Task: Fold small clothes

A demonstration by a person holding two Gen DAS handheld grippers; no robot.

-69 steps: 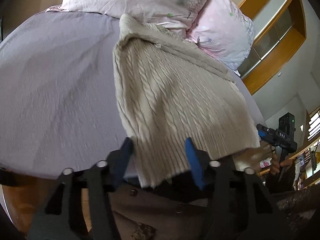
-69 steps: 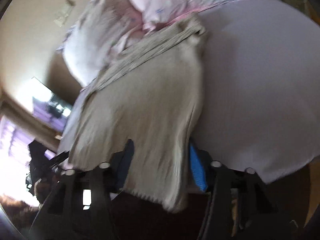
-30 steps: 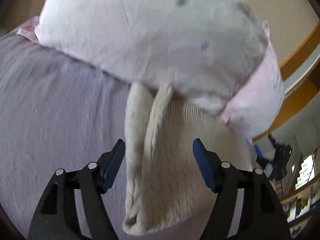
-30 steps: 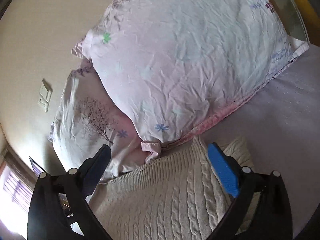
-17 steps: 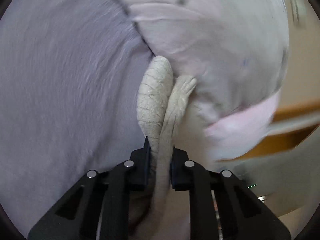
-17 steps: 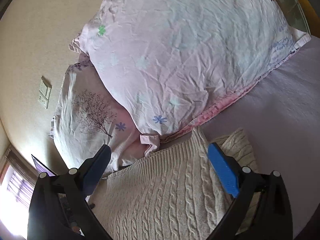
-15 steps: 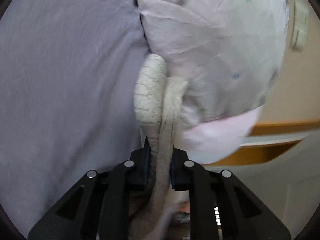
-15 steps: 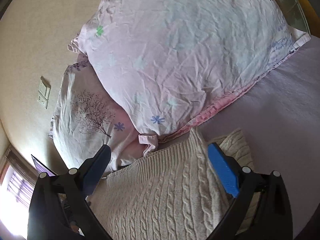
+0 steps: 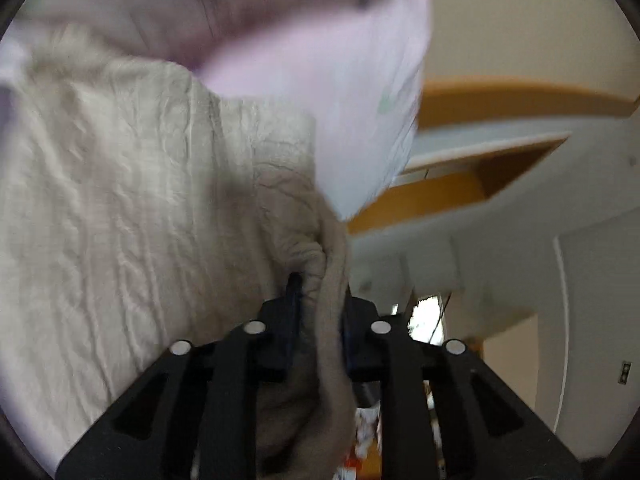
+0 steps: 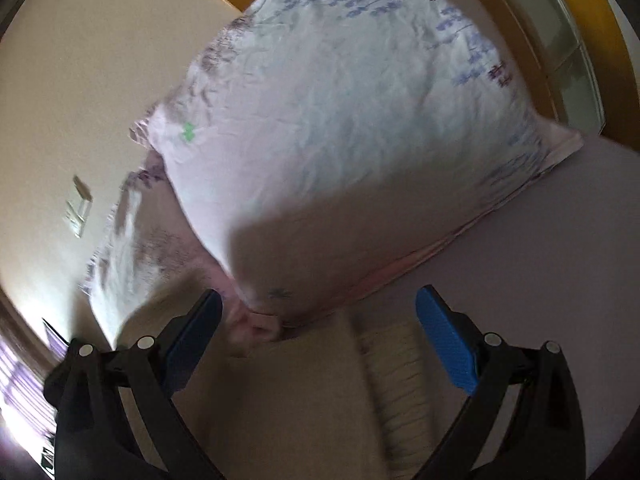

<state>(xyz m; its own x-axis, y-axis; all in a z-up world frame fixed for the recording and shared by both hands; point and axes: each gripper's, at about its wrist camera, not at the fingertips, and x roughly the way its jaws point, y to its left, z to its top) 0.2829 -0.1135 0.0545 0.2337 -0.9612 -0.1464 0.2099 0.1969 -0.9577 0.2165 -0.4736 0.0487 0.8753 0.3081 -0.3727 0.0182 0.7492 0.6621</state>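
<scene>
A beige cable-knit sweater (image 9: 132, 216) fills the left of the left wrist view, partly lifted, its upper edge under the pink pillow (image 9: 320, 92). My left gripper (image 9: 320, 300) is shut on a bunched edge of the sweater. In the right wrist view the sweater (image 10: 320, 400) lies low in the frame on the lilac bed sheet (image 10: 552, 264). My right gripper (image 10: 320, 320) is open and empty above the sweater's top edge, right in front of the pillows.
Two pink floral pillows (image 10: 352, 128) are stacked against the beige wall (image 10: 92, 64) and the wooden headboard (image 10: 532, 12). In the left wrist view, wooden shelving (image 9: 480, 160) and white walls (image 9: 580, 280) show to the right.
My left gripper closed on the sweater's edge and has swung up and round with it, so the room now shows. My right gripper stays open and has dipped closer to the pillows.
</scene>
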